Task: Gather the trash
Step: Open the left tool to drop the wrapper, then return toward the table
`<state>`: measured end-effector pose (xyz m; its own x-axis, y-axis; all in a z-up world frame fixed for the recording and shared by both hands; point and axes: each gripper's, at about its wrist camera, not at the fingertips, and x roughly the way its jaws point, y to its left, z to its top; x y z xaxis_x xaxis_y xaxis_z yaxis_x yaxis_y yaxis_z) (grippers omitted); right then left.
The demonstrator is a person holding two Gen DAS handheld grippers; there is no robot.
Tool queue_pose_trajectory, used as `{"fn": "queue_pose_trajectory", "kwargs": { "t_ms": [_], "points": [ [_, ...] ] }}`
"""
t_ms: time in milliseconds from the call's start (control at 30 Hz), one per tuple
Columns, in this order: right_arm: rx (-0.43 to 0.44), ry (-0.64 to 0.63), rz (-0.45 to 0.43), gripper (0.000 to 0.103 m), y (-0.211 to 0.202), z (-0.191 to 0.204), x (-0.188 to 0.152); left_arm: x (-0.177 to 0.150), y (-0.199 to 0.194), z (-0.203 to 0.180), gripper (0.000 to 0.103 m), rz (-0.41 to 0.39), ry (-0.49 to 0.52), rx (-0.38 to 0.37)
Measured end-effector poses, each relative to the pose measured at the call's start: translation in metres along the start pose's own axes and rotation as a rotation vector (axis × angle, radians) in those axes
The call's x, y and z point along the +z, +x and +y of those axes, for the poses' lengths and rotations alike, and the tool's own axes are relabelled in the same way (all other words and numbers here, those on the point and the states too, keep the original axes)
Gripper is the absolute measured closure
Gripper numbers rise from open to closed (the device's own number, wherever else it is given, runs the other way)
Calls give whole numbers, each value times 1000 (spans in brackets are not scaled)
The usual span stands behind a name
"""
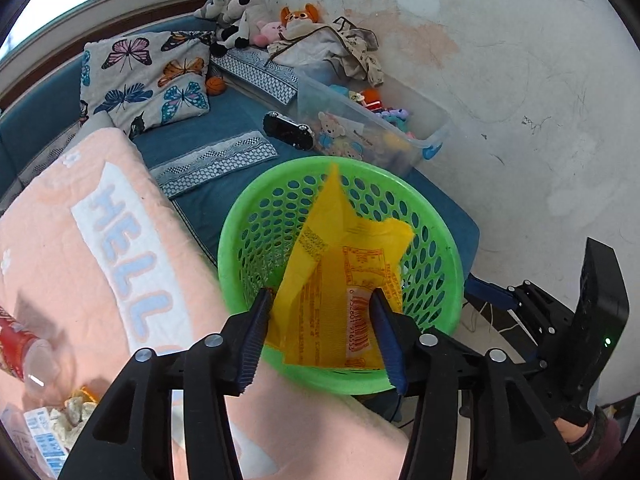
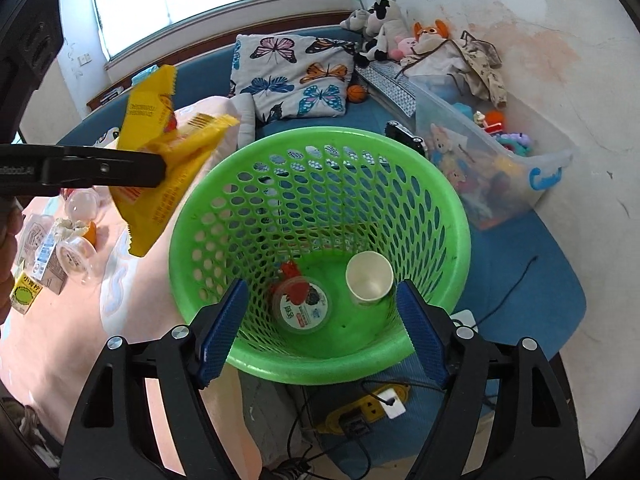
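A green perforated basket (image 1: pixel 440 240) (image 2: pixel 448 216) stands beside the bed. My left gripper (image 1: pixel 320 312) is shut on a yellow snack wrapper (image 1: pixel 340 268) and holds it over the basket's near rim; the right wrist view shows it from the side (image 2: pixel 160 168) with the wrapper (image 2: pixel 160 148) at the basket's left rim. My right gripper (image 2: pixel 320 316) is open and empty, its fingers straddling the basket's near rim. Inside the basket lie a white paper cup (image 2: pixel 369 278) and a round lidded container (image 2: pixel 302 306).
More trash lies on the pink blanket (image 2: pixel 60 320): cartons (image 2: pixel 44 260), clear plastic cups (image 2: pixel 76 256), a bottle (image 1: pixel 24 344). A clear toy bin (image 2: pixel 492 160), butterfly pillow (image 2: pixel 292 76) and plush toys (image 2: pixel 380 28) sit on the blue sofa. A power strip (image 2: pixel 376 408) lies on the floor.
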<state>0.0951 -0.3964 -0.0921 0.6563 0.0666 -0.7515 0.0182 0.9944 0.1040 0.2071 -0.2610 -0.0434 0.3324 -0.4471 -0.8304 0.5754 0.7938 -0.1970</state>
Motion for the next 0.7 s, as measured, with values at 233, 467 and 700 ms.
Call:
{"fn": "queue_pose_trajectory", "kwargs": {
  "t_ms": [233,467,700],
  "points": [
    [-5,-8,6,26,2,0,-2,0,7,4,31,-14,-32,-26],
    [-1,-12,8,26,-1,1,-4,-6,-6,21,29,-30,-90,-32],
    [52,-48,-18,20,-10,28,-3,-29,-54,50,29,-107,-150,3]
  ]
}}
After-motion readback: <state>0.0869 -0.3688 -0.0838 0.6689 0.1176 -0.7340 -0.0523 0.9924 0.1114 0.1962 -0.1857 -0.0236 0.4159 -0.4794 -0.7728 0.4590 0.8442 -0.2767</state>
